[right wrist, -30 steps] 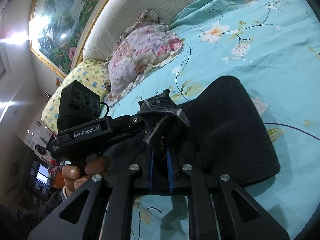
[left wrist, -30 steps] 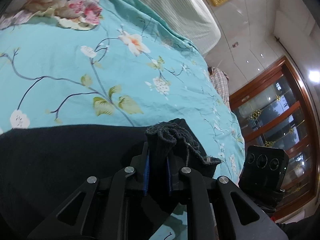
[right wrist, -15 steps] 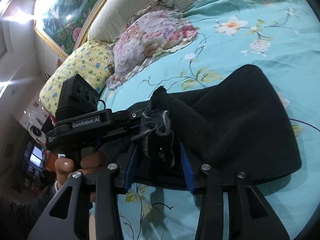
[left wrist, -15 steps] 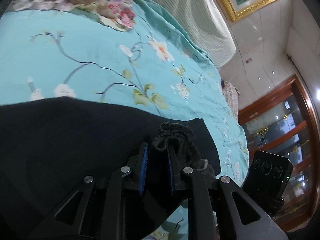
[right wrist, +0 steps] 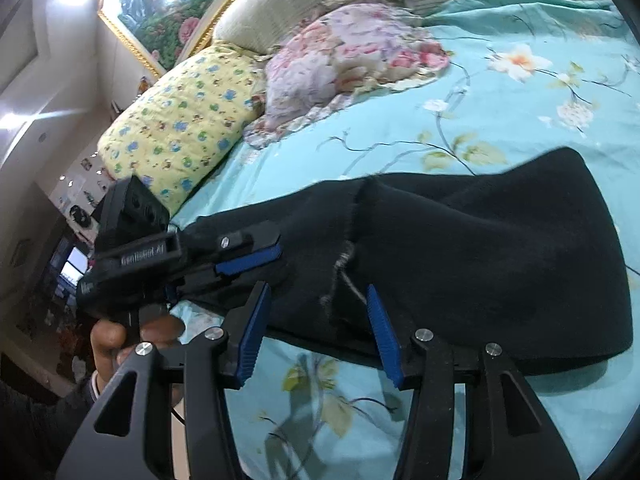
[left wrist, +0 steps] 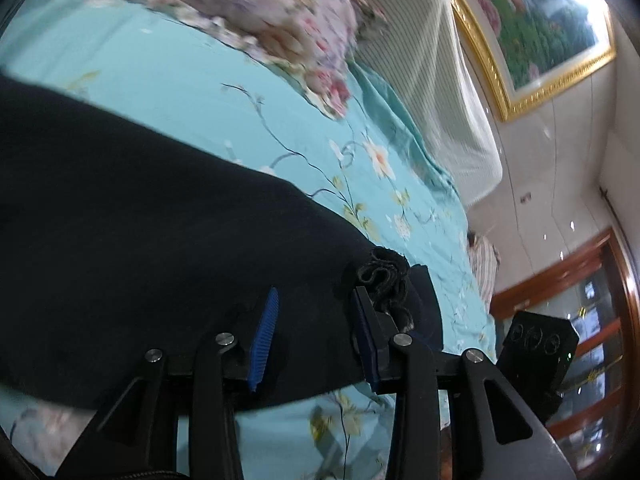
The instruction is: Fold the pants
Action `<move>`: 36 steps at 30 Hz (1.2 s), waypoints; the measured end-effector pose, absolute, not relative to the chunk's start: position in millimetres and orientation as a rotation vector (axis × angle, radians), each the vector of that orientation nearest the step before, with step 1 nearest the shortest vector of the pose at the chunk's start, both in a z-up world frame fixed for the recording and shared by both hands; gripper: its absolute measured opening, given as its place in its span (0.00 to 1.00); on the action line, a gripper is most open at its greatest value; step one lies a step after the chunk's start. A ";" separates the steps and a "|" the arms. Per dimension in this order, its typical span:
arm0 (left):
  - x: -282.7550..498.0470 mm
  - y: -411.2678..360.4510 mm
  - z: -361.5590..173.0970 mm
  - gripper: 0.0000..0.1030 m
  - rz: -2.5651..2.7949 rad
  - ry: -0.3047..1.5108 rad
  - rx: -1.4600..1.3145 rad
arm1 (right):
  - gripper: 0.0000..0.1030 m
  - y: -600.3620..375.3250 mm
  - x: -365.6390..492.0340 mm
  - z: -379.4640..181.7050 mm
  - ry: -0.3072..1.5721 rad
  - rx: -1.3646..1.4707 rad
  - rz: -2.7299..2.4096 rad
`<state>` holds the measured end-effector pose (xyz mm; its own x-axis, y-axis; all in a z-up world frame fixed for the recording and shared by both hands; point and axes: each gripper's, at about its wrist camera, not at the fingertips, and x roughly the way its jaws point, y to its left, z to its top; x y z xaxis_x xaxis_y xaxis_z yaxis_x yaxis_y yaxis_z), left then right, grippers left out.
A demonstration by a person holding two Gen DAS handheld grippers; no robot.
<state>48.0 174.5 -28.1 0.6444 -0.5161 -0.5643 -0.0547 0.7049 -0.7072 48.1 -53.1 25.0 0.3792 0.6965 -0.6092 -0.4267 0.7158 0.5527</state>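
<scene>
Both tongs, left [left wrist: 314, 330] and right [right wrist: 318, 332], just released one pants [right wrist: 480, 248].

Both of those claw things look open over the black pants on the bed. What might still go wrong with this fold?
1. In the left wrist view, a bunched hem lies against one finger of the left gripper, whose jaws have just been opening; pulling away might snag it and drag the black pants.
2. The right gripper, also just opened, straddles a frayed seam; it could catch likewise.
3. The pants' edge near the floral sheet looks lumpy, so the fold may lie uneven.
</scene>
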 end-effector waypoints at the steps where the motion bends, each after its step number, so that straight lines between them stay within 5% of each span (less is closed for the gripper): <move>1: 39.1 179.3 -27.6 0.36 -0.274 0.835 -0.769 | 0.50 -51.5 48.6 27.7 0.930 0.329 0.742; 22: -97.6 281.1 -25.7 0.40 0.075 0.645 -0.909 | 0.50 35.1 62.8 53.7 0.936 0.217 0.926; 36: -105.4 311.4 -43.2 0.43 0.179 0.657 -1.003 | 0.53 98.9 85.8 61.4 0.957 0.054 1.040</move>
<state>-105.4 311.4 -43.2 0.7954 -0.1531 -0.5864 -0.4289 0.5415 -0.7231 85.8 98.9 61.4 0.1570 0.7486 -0.6442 -0.7046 0.5420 0.4581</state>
